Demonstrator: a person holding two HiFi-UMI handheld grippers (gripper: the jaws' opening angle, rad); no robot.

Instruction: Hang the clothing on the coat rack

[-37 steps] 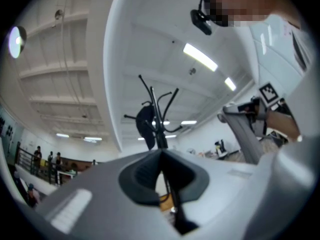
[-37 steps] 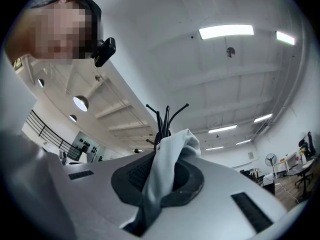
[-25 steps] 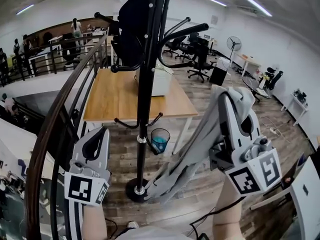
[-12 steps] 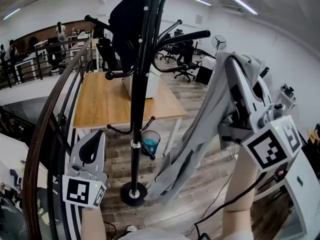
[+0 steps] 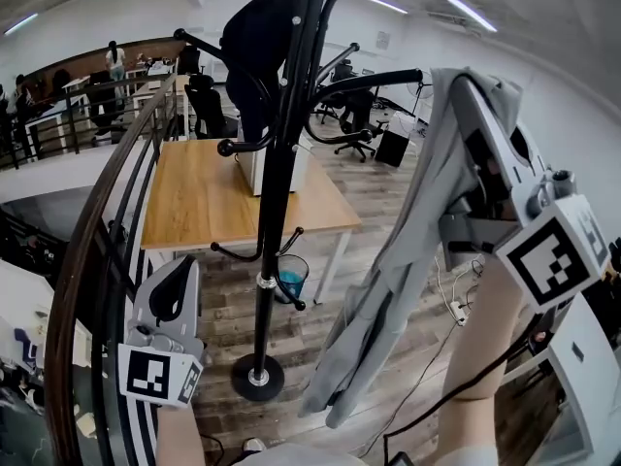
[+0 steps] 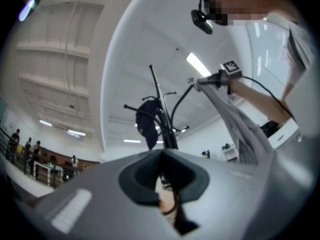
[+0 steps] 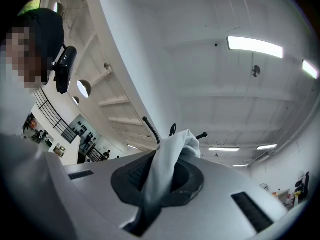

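Note:
The black coat rack (image 5: 279, 173) stands on the wooden floor in the middle of the head view, and a black garment (image 5: 254, 42) hangs from its upper left hooks. My right gripper (image 5: 458, 83) is raised at the right, level with the rack's upper hooks and shut on a grey garment (image 5: 388, 289) that trails down toward the floor. In the right gripper view the grey cloth (image 7: 167, 169) bunches between the jaws of that gripper (image 7: 172, 145), with hook tips (image 7: 150, 129) beyond. My left gripper (image 5: 180, 270) is low at the left, shut and empty; its view shows the rack (image 6: 162, 124).
A wooden table (image 5: 213, 192) stands behind the rack with a blue bin (image 5: 289, 278) under it. A dark curved railing (image 5: 107, 231) runs along the left. Cables (image 5: 456, 299) lie on the floor at right. Office chairs and people are far back.
My right gripper has risen with the grey garment, from beside the rack's lower pole up to the height of the upper hooks. The left gripper has sunk slightly.

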